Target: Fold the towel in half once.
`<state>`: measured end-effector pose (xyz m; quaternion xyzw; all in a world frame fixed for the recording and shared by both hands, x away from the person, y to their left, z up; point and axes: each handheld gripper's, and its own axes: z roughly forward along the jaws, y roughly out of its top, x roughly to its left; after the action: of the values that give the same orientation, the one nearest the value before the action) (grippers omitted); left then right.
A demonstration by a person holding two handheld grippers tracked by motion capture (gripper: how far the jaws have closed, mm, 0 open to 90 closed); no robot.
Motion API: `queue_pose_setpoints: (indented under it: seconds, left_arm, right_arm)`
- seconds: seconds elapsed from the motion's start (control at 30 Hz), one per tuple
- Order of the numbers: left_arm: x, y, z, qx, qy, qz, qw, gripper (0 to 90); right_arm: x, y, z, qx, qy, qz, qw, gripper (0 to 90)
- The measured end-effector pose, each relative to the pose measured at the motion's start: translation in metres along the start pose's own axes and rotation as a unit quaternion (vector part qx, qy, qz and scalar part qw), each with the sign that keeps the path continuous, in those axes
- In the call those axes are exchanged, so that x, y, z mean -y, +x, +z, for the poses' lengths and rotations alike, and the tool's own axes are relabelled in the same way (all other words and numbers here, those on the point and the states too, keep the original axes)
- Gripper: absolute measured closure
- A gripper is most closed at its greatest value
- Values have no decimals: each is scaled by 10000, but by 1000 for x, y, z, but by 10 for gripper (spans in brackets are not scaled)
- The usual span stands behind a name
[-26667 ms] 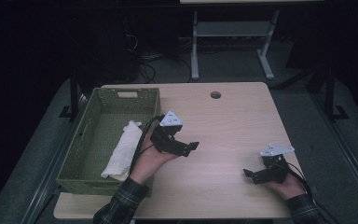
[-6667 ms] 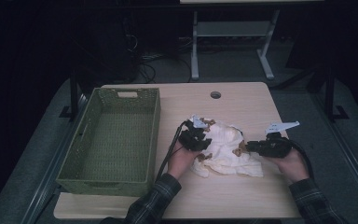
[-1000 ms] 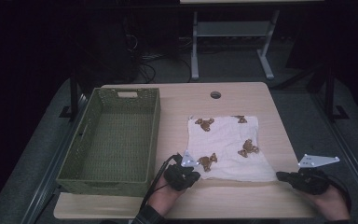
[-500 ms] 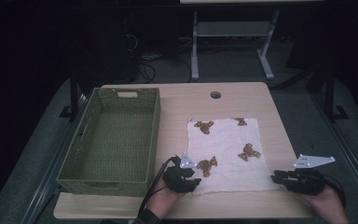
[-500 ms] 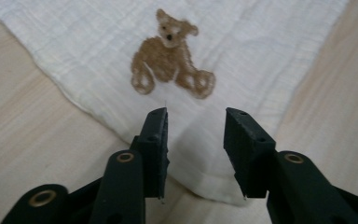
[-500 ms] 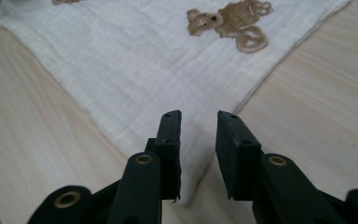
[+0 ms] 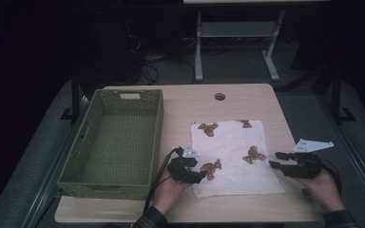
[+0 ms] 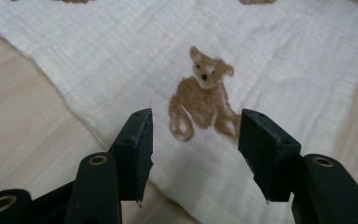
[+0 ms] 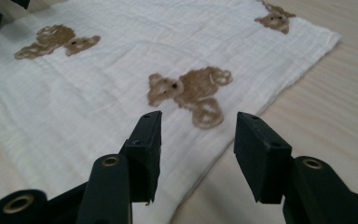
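Since a second ago I've drawn both grippers inward over the cloth and their jaws have just been opening. Left gripper and right gripper stand apart, holding nothing. The cloth lies flat at centre-right, beside the basket.

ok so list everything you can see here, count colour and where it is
cloth: one, white with brown teddy bears, spread flat on the right half of the table
basket: one, green woven, on the left half of the table, nothing visible inside
table: one, light wood, with a round cable hole near its far edge
white frame: one, on the floor beyond the table
cables: several, dark, on the floor behind the basket
left gripper: one, black, over the cloth's near left part, jaws apart, holding nothing
right gripper: one, black, at the cloth's right edge, jaws apart, holding nothing
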<state>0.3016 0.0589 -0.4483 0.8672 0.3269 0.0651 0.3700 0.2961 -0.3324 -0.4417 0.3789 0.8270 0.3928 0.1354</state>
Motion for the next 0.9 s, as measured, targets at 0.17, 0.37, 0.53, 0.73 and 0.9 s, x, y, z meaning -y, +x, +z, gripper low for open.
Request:
queue_pose_setpoints:
  seconds: [0.17, 0.37, 0.53, 0.73, 0.9]
  left_arm:
    - [-4, 6, 4, -108, -119, -9, 9999, 439]
    - [-12, 14, 13, -231, -120, -98, 9996, 432]
    - [-24, 25, 21, -349, -281, -176, 9988, 411]
    - [-39, 43, 24, -595, -334, -131, 9976, 392]
    - [-54, 62, 30, -860, -412, -195, 9953, 385]
  right_arm:
    - [-20, -12, 14, 17, -48, -46, 10000, 509]
    - [-37, -31, 29, 6, -38, 19, 10000, 488]
    - [-51, -53, 42, 29, -20, 28, 10000, 451]
    - [-68, -70, 55, -19, 6, -23, 10000, 454]
    - [-79, -79, 64, 74, -17, -45, 10000, 487]
